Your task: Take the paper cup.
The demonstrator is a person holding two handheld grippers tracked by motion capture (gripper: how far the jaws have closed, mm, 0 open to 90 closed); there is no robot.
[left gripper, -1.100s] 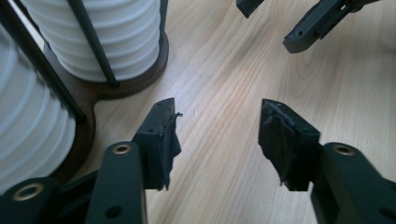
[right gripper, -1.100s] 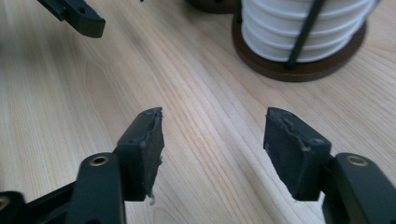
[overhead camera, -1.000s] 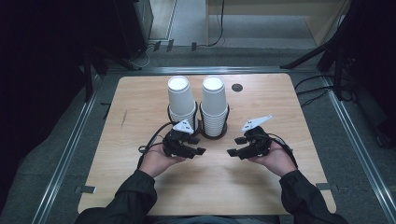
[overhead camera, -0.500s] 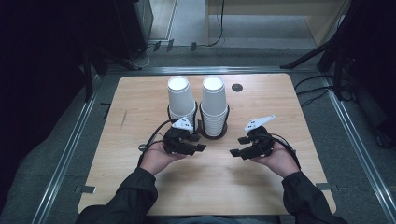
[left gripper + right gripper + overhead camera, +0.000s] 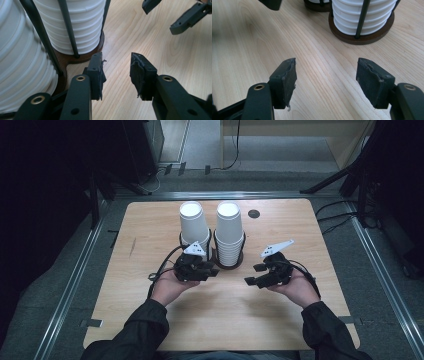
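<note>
Presently: two stacks of white paper cups in wire holders, mid-table, both claws empty
Wooden table [image 5: 150, 320] bears the left cup stack [image 5: 192, 225] and right cup stack [image 5: 230, 232]; cups judged light, thin-walled, crushable: grip the top cup's side gently. Left gripper [image 5: 116, 72] has been narrowing, right gripper [image 5: 325, 80] spreading; both stand apart, nothing between

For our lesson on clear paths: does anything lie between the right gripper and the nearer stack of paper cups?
Nothing visible does. The right gripper is empty, jaws apart and just been opening, over bare table. The nearer cup stack stands ahead in its holder, whose thin upright rods run up the stack's sides.
</note>
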